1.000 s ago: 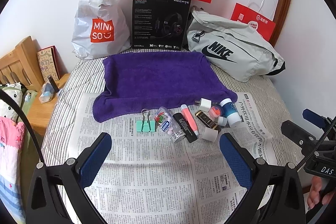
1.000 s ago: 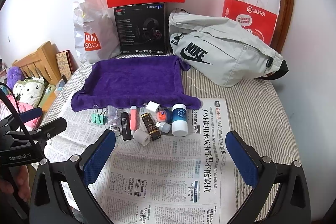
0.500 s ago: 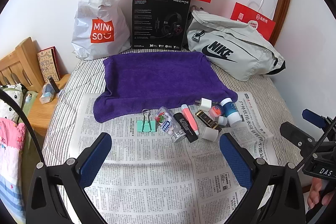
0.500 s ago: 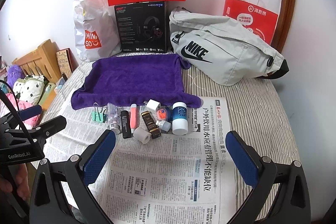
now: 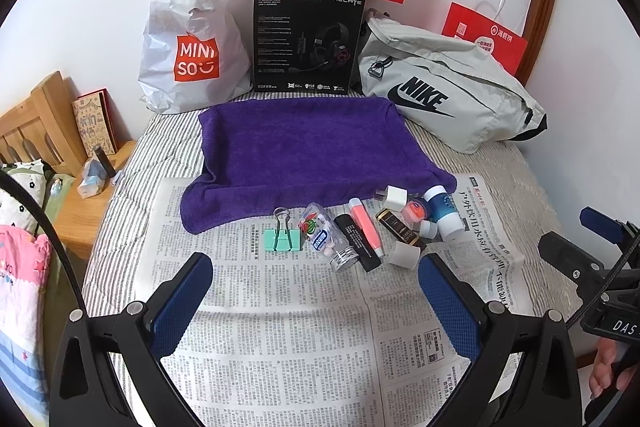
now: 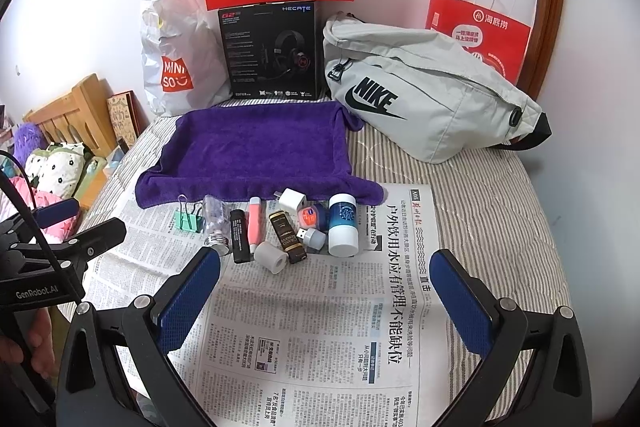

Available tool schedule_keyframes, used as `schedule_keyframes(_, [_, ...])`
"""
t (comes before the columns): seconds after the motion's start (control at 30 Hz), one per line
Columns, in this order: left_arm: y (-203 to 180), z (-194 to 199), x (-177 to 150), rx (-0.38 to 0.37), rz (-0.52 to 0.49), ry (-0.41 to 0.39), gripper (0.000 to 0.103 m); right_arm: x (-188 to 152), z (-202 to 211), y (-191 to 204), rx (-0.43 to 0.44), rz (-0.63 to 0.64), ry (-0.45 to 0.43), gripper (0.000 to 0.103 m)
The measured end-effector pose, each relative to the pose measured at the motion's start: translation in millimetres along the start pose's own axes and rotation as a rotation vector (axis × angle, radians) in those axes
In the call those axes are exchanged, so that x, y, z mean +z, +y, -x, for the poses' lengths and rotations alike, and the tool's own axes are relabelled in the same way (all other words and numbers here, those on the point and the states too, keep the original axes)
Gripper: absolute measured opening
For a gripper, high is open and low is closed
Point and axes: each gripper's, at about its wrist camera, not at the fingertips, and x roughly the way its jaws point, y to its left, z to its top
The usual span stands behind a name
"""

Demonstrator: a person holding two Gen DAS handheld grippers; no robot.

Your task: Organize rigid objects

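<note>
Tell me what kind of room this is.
Most likely a bedroom: the work surface is a bed with a striped mattress cover, a wooden headboard stands at the left, and stuffed toys lie beside it.

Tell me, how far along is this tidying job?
Barely started, it seems. Nothing looks sorted: the purple towel lies bare, and the small items, from the green binder clip to the blue-and-white bottle, sit in a row on the newspaper. Both tongs, left and right, are open and hold nothing. All moving remains.
</note>
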Motion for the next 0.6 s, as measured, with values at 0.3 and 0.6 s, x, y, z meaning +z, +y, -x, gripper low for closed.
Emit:
schedule_keyframes(0.3, [7,-10,2,-0.009,0.006,0.025,0.103,1,-5,-3,-0.005,-0.001,0.015,0.103])
schedule_keyframes(0.6, [22,-64,-2,0.073,-0.003,0.104,0.103,-1,-21,-6,0.003,0.0,0.049,0.103])
